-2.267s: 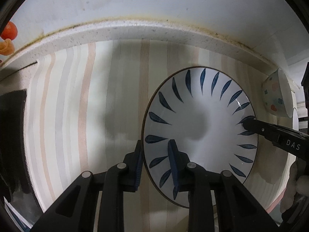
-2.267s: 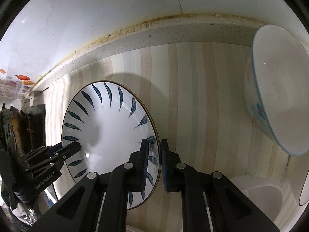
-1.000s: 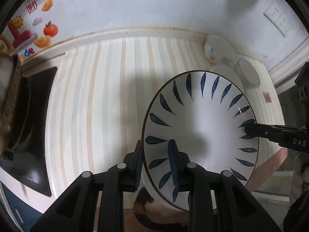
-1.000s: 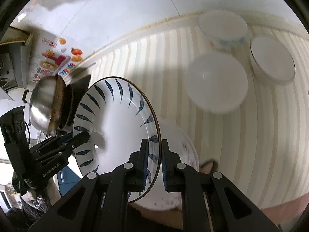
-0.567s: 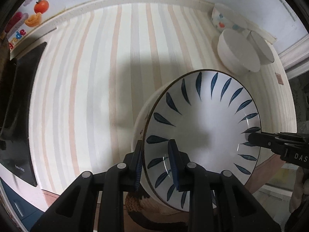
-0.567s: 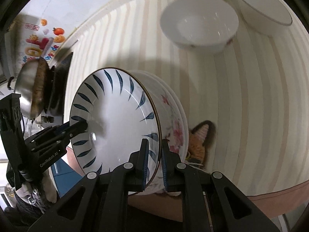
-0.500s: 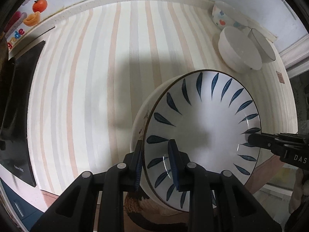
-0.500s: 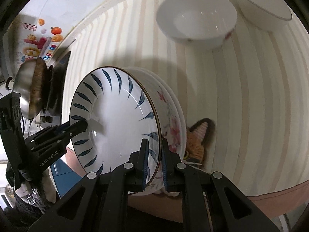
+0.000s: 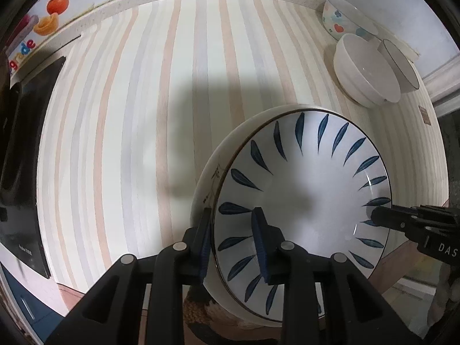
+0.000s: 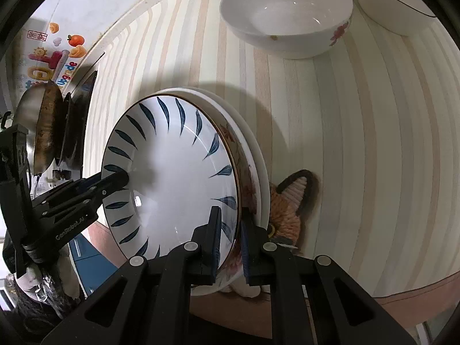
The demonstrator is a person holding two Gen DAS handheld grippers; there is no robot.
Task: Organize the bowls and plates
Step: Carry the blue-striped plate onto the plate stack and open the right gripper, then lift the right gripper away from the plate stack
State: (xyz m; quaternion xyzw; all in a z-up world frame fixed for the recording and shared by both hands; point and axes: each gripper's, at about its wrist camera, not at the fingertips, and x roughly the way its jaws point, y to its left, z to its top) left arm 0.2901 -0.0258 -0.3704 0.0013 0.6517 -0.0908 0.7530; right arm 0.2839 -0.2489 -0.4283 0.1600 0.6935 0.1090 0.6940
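Observation:
A white plate with blue leaf marks lies on top of a floral plate and a plain white one, near the front edge of the striped counter. My left gripper straddles the plate's near left rim, one pad inside and one outside. Its jaws are opening, with the pads still against the rim. My right gripper holds the opposite rim the same way, its jaws also opening. Each gripper shows in the other's view: the right gripper and the left gripper.
Three bowls stand at the back right: a white one, a patterned one and a dark-rimmed one. A knitted orange mat pokes out under the stack. A black cooktop and a pan are on the left.
Both grippers came down with the blue-leaf plate, from above the counter onto the stacked plates. Over the last half second they stayed in place and the fingers spread very slightly.

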